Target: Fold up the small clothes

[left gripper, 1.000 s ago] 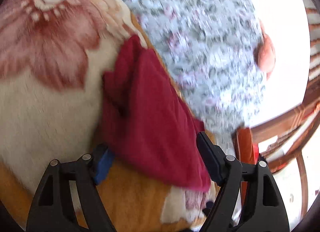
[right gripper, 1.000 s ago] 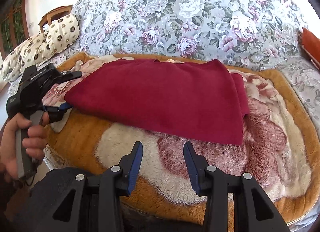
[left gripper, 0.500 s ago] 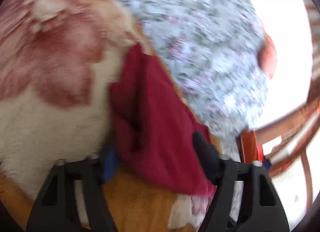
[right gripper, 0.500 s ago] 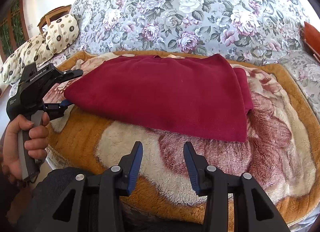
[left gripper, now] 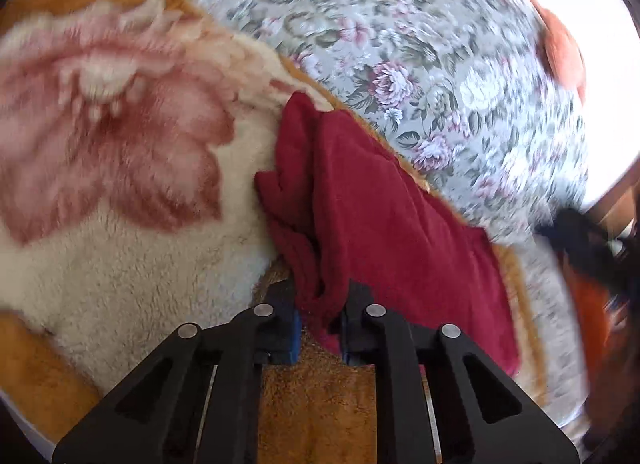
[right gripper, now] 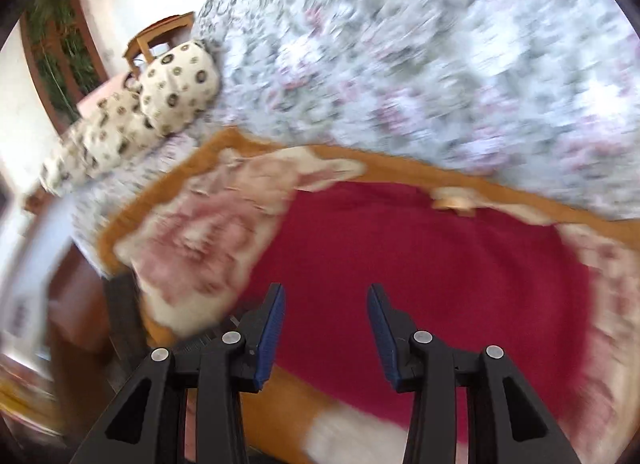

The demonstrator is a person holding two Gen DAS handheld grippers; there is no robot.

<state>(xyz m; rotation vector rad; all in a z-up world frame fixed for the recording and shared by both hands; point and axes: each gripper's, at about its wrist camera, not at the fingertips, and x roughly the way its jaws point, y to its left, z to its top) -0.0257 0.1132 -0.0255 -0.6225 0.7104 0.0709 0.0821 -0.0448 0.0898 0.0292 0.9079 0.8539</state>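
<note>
Floral bedspread (left gripper: 460,76) behind, plush orange-and-cream blanket (left gripper: 132,248) up front, and the red garment (left gripper: 384,224) lies spread across that blanket. Left gripper (left gripper: 319,314) has its fingers clamped on a bunched edge of the cloth. Right gripper (right gripper: 326,328) hovers over the garment (right gripper: 420,264), fingers apart, view blurred.

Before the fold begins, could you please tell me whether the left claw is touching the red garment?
Touching. The left wrist view shows the left claw closed on a bunched edge of the red garment, cloth pinched between both fingers.
</note>
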